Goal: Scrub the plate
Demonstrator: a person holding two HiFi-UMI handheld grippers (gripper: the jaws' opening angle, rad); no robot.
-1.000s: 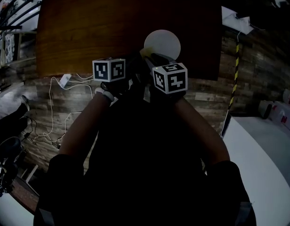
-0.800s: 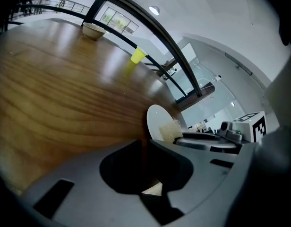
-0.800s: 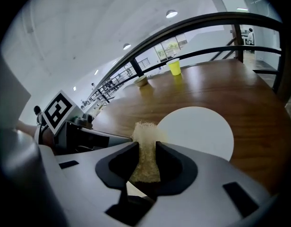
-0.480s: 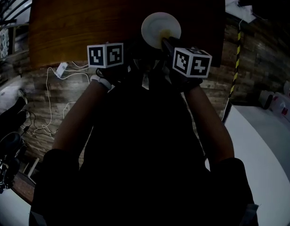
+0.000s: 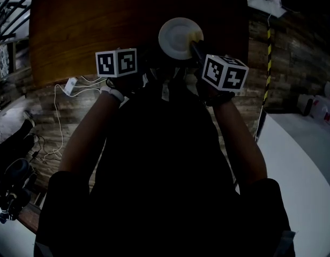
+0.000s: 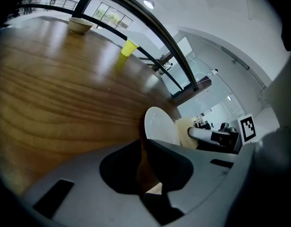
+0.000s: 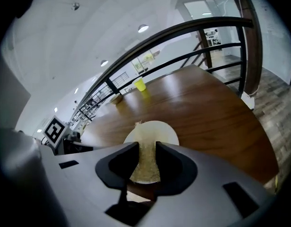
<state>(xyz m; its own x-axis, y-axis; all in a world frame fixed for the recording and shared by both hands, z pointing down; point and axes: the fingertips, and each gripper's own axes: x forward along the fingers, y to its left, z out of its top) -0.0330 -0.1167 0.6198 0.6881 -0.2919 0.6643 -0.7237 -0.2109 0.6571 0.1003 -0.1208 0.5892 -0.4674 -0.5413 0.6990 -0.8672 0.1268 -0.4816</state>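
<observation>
A white plate (image 5: 177, 36) is held above the wooden table (image 5: 90, 25), tilted on its edge. In the left gripper view the plate (image 6: 159, 126) rises just beyond the jaws, and my left gripper (image 6: 141, 144) is shut on its lower rim. My right gripper (image 7: 146, 149) is shut on a beige scrub sponge (image 7: 144, 163), which presses against the face of the plate (image 7: 168, 131). From the left gripper view the sponge (image 6: 184, 131) sits at the plate's right side. In the head view the right gripper (image 5: 196, 48) reaches the plate's right edge, and the left gripper (image 5: 153, 63) is below-left of it.
A yellow cup (image 6: 129, 48) and a bowl (image 6: 80, 25) stand at the table's far side, by a black railing (image 7: 192, 30). White cables and an adapter (image 5: 72, 85) lie on the plank floor left of the table. A white surface (image 5: 304, 165) is at the right.
The right gripper has swung right and forward with the sponge, from beside the left gripper to the plate's right edge. The plate sits a little higher in the view.
</observation>
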